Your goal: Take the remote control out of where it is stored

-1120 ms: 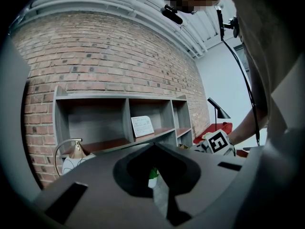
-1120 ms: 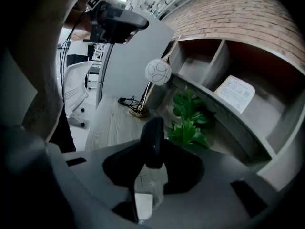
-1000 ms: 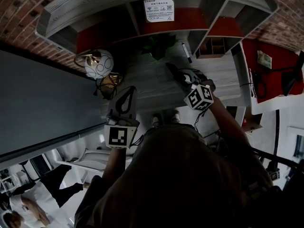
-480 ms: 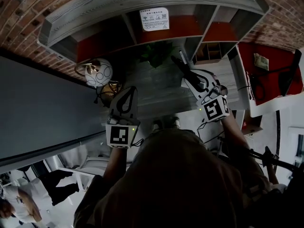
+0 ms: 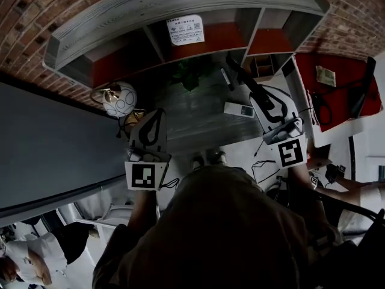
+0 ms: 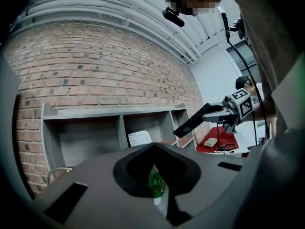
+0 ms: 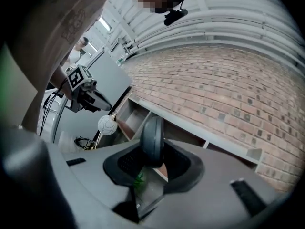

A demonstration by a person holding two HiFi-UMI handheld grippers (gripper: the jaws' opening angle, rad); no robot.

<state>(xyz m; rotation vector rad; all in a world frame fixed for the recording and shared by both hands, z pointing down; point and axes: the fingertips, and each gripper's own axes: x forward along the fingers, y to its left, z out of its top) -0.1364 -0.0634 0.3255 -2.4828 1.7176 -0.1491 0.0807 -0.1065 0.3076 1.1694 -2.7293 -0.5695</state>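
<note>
A long black remote control (image 5: 240,72) sticks out of my right gripper (image 5: 257,95), which is shut on it above the grey desk (image 5: 192,122) in front of the shelf unit (image 5: 150,5). In the right gripper view the remote control (image 7: 153,137) stands end-on between the jaws of the right gripper (image 7: 150,162). The left gripper view shows the same remote control (image 6: 191,122) held up at the right. My left gripper (image 5: 157,115) hangs over the desk's left part, jaws together and nothing in them; its tips (image 6: 153,148) meet.
A white remote (image 5: 239,109) and a small dark stick-like thing (image 5: 224,79) lie on the desk. A green plant (image 5: 189,74) and a white printed card (image 5: 184,30) sit by the shelf's red-backed compartments. A white globe lamp (image 5: 118,98) stands left; a red-covered table (image 5: 337,77) is right.
My right gripper has swung to the right and back from the shelf with the black remote in it. A white remote on the desk now shows. The left gripper has hardly moved.
</note>
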